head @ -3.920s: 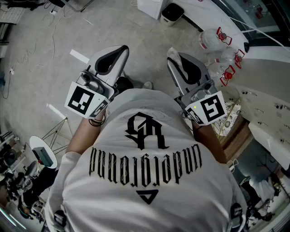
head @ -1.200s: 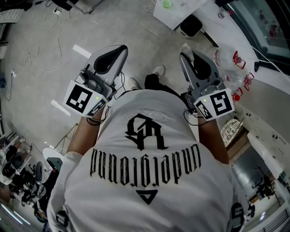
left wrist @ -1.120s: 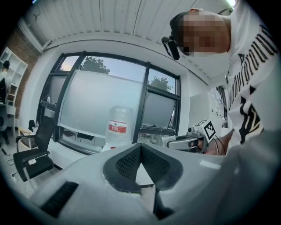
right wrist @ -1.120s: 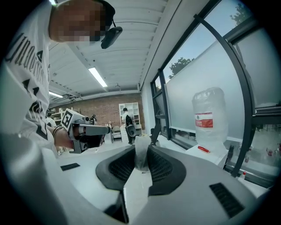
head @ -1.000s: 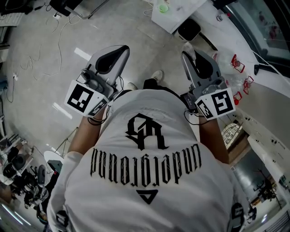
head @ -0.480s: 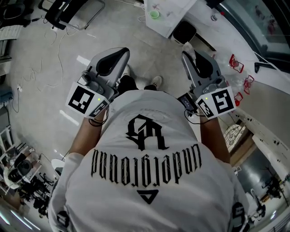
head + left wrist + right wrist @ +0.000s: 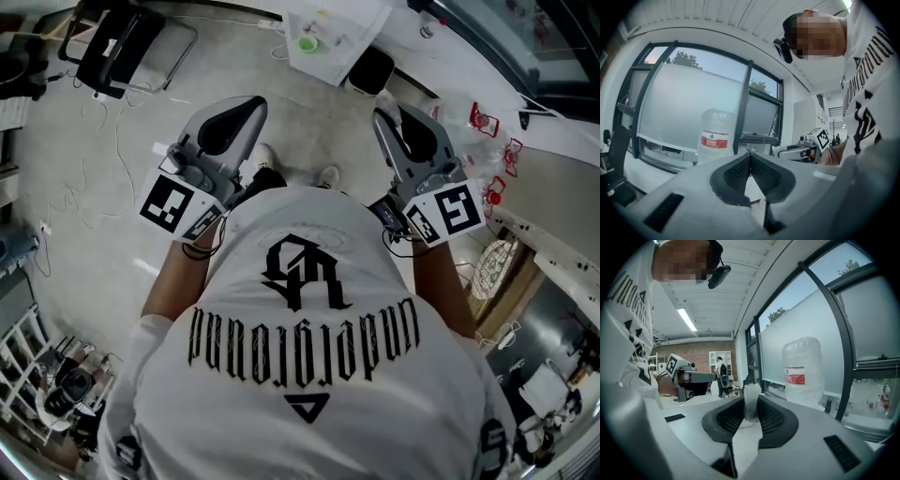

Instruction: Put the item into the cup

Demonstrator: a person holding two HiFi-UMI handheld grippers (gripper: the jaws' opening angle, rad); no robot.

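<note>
My right gripper (image 7: 751, 398) is shut on a small white packet (image 7: 751, 409) that sticks up past the fingertips. In the head view this gripper (image 7: 382, 112) is held in front of my chest at the right, and the packet (image 7: 385, 97) shows as a white tip. My left gripper (image 7: 750, 155) is shut with nothing between its pads. It is held at the left (image 7: 253, 101). A small green cup (image 7: 307, 44) stands on a white table (image 7: 352, 19) far ahead, well apart from both grippers.
A black bin (image 7: 371, 70) stands by the table's near side. Water bottles with red handles (image 7: 486, 120) lie at the right by a white ledge. A black chair (image 7: 122, 47) is at the upper left, with cables (image 7: 94, 122) on the floor. A large water bottle (image 7: 804, 371) stands by the window.
The floor scene has slid through the head view: the white table with the green cup has moved left and nearer, and the black chair has come in. Both grippers keep their pose.
</note>
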